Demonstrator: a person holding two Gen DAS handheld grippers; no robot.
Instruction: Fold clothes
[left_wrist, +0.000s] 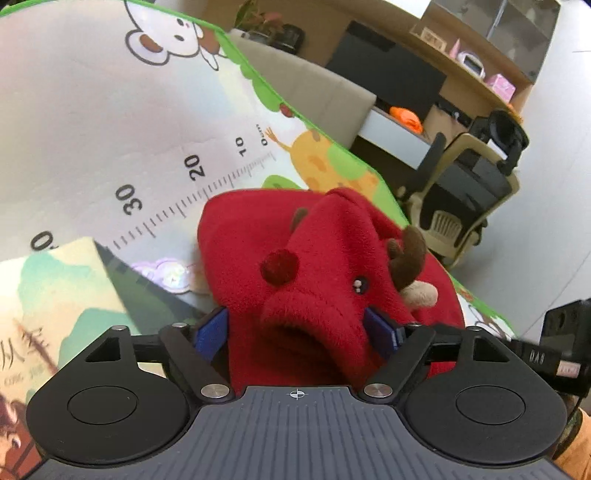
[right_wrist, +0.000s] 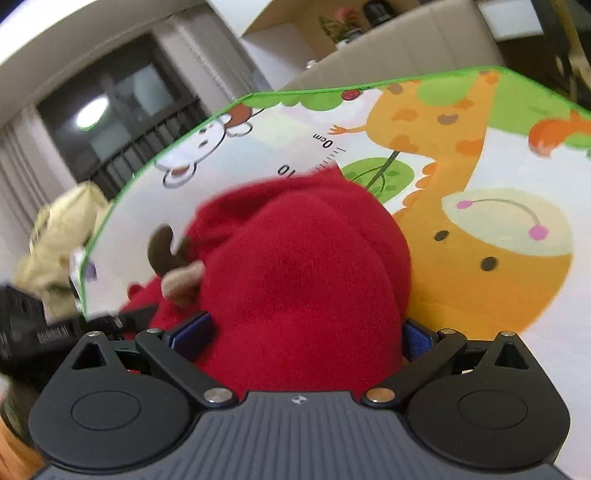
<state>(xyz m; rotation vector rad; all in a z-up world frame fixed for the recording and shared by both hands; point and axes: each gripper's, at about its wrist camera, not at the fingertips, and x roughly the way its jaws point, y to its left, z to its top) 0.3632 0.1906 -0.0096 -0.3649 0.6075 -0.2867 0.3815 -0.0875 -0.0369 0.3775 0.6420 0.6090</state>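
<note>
Clearly both tools, left (left_wrist: 295, 328) and right (right_wrist: 301, 332), pinch the red reindeer garment (left_wrist: 325, 258) beside "0cm" markings (left_wrist: 263, 136).

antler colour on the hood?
Dark brown antler, on the red hood; clearest in left wrist view.

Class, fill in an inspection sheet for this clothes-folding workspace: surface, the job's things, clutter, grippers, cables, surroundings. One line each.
Surface: cartoon play mat with a printed ruler and giraffe.
Job's things: red fleece garment with brown antlers, bunched on the mat.
Clutter: picture book on the mat; cream fabric heap past the mat's edge.
Grippers: left gripper and right gripper each have red fleece between the blue pads.
Cables: nothing seen.
Surroundings: office chair, wooden shelf, potted plant, dark window.
</note>
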